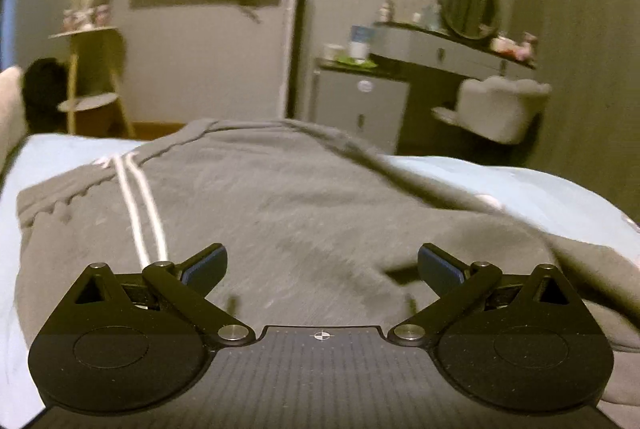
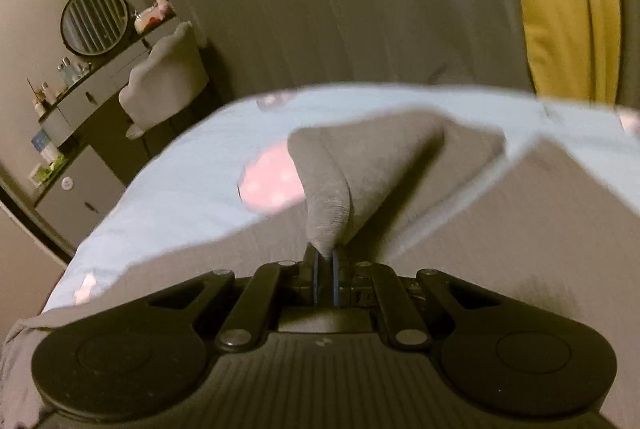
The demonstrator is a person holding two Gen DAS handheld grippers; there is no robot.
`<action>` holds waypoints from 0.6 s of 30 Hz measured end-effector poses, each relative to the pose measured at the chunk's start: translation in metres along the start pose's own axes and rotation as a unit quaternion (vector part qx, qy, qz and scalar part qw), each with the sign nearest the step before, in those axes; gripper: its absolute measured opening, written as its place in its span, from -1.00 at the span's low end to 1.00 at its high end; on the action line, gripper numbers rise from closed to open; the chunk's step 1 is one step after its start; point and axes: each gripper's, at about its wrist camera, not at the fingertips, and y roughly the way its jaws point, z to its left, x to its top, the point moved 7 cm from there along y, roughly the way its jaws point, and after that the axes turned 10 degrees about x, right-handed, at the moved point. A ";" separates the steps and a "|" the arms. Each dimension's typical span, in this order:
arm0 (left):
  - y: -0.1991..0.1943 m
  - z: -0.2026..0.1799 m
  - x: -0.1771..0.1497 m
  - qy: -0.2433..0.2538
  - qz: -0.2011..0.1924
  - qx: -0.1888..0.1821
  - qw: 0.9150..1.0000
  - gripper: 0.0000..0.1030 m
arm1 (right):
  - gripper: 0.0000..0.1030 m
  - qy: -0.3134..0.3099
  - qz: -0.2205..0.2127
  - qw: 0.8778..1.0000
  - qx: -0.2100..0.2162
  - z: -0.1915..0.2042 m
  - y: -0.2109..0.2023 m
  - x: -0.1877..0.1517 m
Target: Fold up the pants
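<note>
Grey sweatpants [image 1: 280, 205] with two white side stripes [image 1: 140, 213] lie spread on a light blue bed [image 1: 500, 181]. My left gripper [image 1: 322, 265] is open and empty, hovering just above the grey fabric. In the right wrist view my right gripper [image 2: 326, 261] is shut on a ribbed grey cuff of the pants [image 2: 328, 213] and holds that part lifted, with more grey cloth [image 2: 500, 229] draped below and to the right over the blue sheet [image 2: 180, 189].
A dresser with a round mirror [image 1: 470, 5] and a white fluffy chair [image 1: 500, 109] stand beyond the bed's far right. A small shelf stand [image 1: 92, 77] is at far left. A yellow curtain [image 2: 560, 9] hangs on the right. A pink patch [image 2: 272, 185] marks the sheet.
</note>
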 end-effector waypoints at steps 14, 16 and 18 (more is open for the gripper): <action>0.071 -0.043 0.108 -0.113 0.124 -0.215 0.962 1.00 | -0.23 -0.115 -0.020 0.992 -0.050 0.020 0.026 0.022; 0.093 -0.056 0.106 -0.109 0.155 -0.221 0.957 1.00 | -0.23 -0.109 -0.004 0.993 -0.056 0.016 0.038 0.023; 0.117 -0.064 0.101 -0.115 0.175 -0.209 0.955 0.82 | -0.23 -0.106 -0.003 0.993 -0.055 0.012 0.043 0.024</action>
